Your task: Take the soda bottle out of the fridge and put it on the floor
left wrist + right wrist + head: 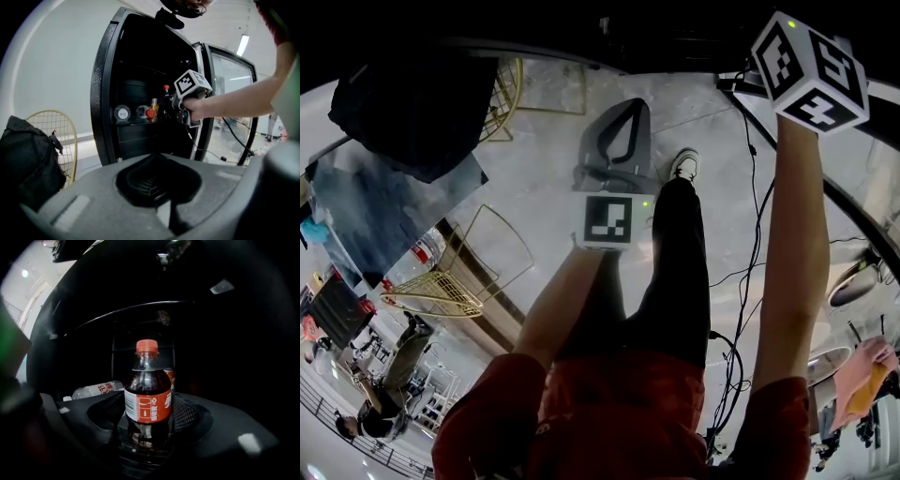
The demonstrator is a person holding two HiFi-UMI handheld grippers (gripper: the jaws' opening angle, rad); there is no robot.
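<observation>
A soda bottle (147, 394) with a red cap, red label and dark drink stands upright on a shelf inside the dark fridge (105, 93). My right gripper (146, 420) has a jaw on each side of its lower body, the pads against it. In the left gripper view the right gripper's marker cube (191, 84) and the hand reach into the open fridge, past the glass door (229, 93). My left gripper (157, 178) hangs back, low in front of the fridge, jaws together and empty. The head view shows it as a closed grey loop (619, 131) over the floor.
A clear water bottle (96, 390) lies on the shelf to the left of the soda, and a can (169, 376) stands behind it. A gold wire chair (51, 131) with a black bag (23, 164) stands left of the fridge. Cables (750, 272) trail across the floor by the person's shoe (684, 164).
</observation>
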